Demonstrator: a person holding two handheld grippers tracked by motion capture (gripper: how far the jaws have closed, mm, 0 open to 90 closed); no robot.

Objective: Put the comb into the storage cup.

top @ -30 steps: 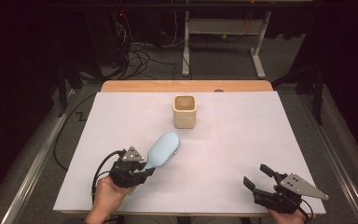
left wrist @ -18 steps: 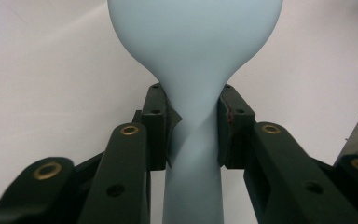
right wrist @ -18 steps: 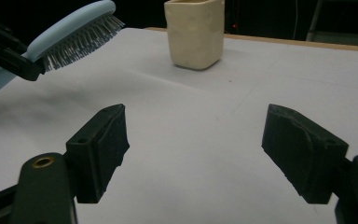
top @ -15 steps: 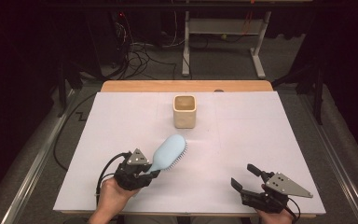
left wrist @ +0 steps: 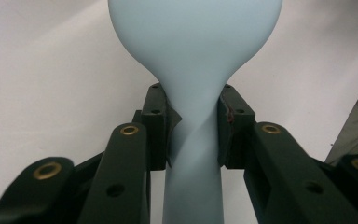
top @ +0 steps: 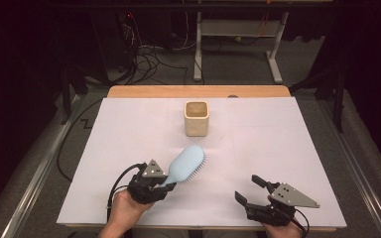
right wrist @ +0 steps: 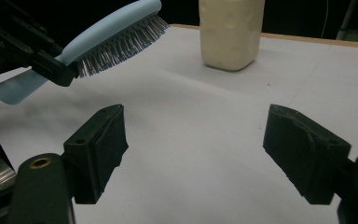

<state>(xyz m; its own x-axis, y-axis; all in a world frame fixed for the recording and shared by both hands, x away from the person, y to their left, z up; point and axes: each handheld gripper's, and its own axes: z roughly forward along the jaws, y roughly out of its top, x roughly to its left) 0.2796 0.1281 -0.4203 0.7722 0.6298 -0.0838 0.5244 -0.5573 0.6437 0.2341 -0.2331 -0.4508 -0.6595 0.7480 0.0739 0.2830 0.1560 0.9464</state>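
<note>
A light blue hairbrush (top: pixel 186 164) is held above the white table cover, head pointing toward the far right, bristles facing down and to the right. My left gripper (top: pixel 162 184) is shut on its handle (left wrist: pixel 193 140), with both pads pressing the narrow neck. In the right gripper view the hairbrush (right wrist: pixel 107 35) hangs at the upper left, clear of the table. A cream square cup (top: pixel 197 118) stands upright at the middle far side; the same cup (right wrist: pixel 230 30) rises ahead of my right gripper. My right gripper (top: pixel 250 189) hovers near the front right edge, open, with nothing between its pads.
The white cover (top: pixel 287 144) spreads over a wooden table (top: pixel 154 91) whose bare strip shows at the far edge. Cables (top: pixel 151 54) and a metal stand (top: pixel 275 64) lie on the dark floor beyond. Table edges drop off at left and right.
The right gripper has shifted left along the front edge. The left gripper with the brush has drifted slightly right and toward the front.
</note>
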